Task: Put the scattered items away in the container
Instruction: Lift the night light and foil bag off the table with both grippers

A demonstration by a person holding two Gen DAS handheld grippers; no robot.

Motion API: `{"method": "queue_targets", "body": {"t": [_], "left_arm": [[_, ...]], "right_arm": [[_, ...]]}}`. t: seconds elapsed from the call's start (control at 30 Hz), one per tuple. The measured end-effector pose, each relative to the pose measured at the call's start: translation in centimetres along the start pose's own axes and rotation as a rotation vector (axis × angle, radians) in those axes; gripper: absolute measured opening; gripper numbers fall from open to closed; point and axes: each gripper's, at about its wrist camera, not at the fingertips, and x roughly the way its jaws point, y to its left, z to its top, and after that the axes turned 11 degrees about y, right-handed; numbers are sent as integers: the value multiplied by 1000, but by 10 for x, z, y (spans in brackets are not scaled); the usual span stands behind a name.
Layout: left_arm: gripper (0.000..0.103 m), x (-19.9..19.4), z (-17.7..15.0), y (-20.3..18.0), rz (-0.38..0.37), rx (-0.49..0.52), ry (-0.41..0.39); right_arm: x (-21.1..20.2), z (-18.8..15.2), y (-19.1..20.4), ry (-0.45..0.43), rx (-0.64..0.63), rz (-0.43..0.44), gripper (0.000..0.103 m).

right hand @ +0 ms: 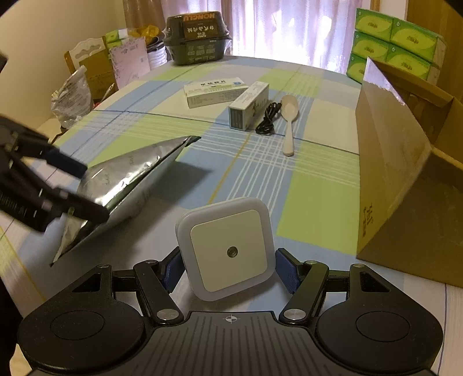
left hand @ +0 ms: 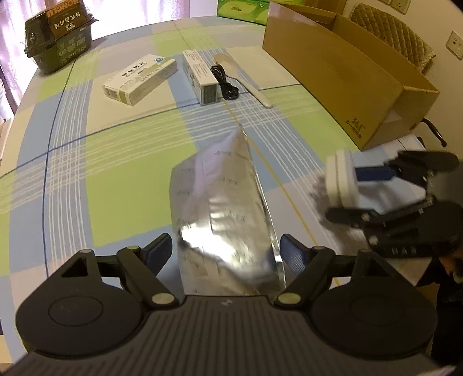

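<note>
While the left gripper (left hand: 225, 251) clamps the silver foil pouch (left hand: 220, 208) above the counter (left hand: 121, 173), the right gripper (right hand: 228, 269) holds the night light (right hand: 225, 248). Pouch seems light, crinkly, slippery; its stiff sealed edge suits gripping. Hard, smooth light suits side gripping.

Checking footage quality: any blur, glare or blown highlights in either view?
Left wrist view: right gripper and night light motion-smeared, foil pouch glaring. Right wrist view: left gripper blurred, curtained window blown out, night light sharp; both fisheye-bent.
</note>
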Motion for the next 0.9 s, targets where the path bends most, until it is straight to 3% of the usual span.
{"method": "queue_targets", "body": {"t": [0.2,0.47,0.7,0.9], "left_arm": [[83,13,28,3,-20,-9,32],[81,35,48,-6,46,87,137],[59,36,46,-6,28,90,148],[55,26,33,-11,-7,82,127]], "right_arm": [[1,-2,-3,-7,12,10,69],[3,-3,-7,-14,26,19,69],[2,-4,-10,-16,40,22,69],[-8,-5,-10,-29,46,21,69]]}}
